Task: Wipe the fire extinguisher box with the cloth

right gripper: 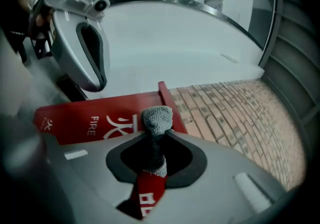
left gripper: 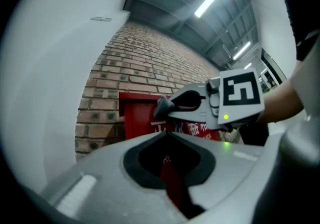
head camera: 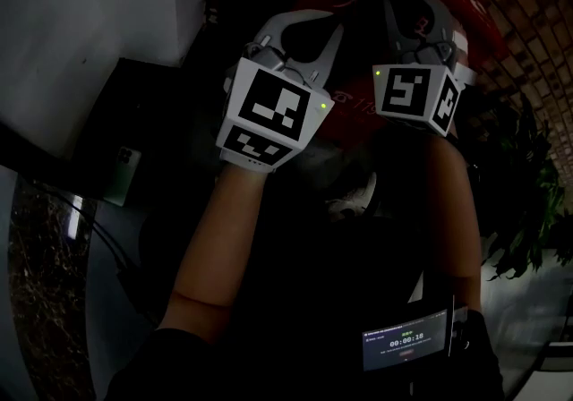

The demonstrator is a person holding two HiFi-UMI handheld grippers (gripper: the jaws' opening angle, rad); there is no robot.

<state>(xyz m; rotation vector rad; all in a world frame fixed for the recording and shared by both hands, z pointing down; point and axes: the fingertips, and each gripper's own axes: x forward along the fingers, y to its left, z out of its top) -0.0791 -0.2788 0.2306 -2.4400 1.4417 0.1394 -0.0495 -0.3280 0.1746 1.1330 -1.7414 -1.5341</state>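
Brick wall (head camera: pixel 528 23) curves down the right of the dim head view, with a white wall (head camera: pixel 81 23) on the left and a leafy plant (head camera: pixel 528 202) at the right edge. We look down along our left forearm (head camera: pixel 224 238) and right forearm (head camera: pixel 452 211). The left gripper (head camera: pixel 300 32) and the right gripper (head camera: pixel 421 28) are raised side by side, marker cubes facing us. Both point at the red fire extinguisher box (head camera: pixel 351 122), which stands straight ahead. A small screen (head camera: pixel 405 339) showing a timer sits at the bottom right.

From the left gripper view, we see its two fingers pressed together at the tips with nothing between them. Red of the box shows through the opening behind the tips. Beyond them the box stands against the brick wall. The right gripper reaches in from the right, its tip in front of the box's upper part. Strip lights (left gripper: pixel 210 0) run along the ceiling.

From the right gripper view, we see its fingers pinching a grey knitted cloth (right gripper: pixel 157 118). A bunched end pokes out past the tips, in front of the box's face near its right edge. We cannot tell whether the cloth touches the box. White lettering on the box reads FIRE. The left gripper hangs at the upper left, above the box, and brickwork spreads to the right.
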